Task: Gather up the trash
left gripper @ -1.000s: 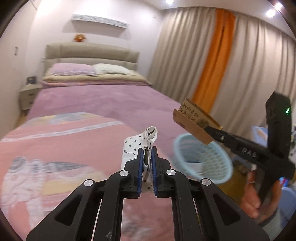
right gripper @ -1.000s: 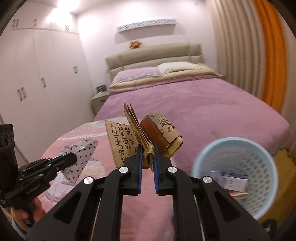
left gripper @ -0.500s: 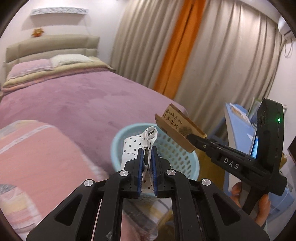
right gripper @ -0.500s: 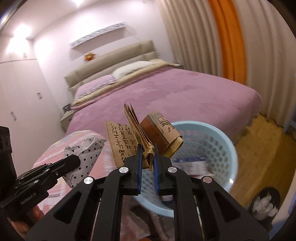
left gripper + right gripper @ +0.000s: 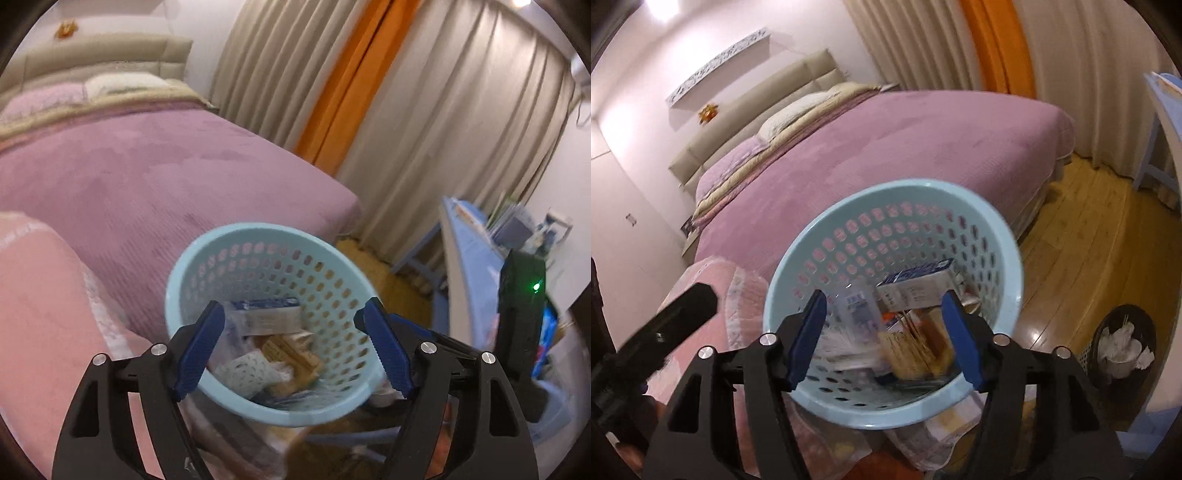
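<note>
While both of my claws hang spread and holding nothing over the light blue basket, the trash sits inside it: a dotted white wrapper at about 7 o'clock on the basket floor, a brown printed paper packet just beside it toward 5 o'clock, and a blue and white carton leaning on the far wall at 1 o'clock. I judge all of it light, thin and crushable, easily pinched by an edge or fold; the carton is stiffer and wants holding across its narrow faces. My left claw and right claw each frame the basket's mouth. Beyond it at 11 o'clock lies the purple bed; a dark bin stands on the wooden floor at 3 o'clock.
</note>
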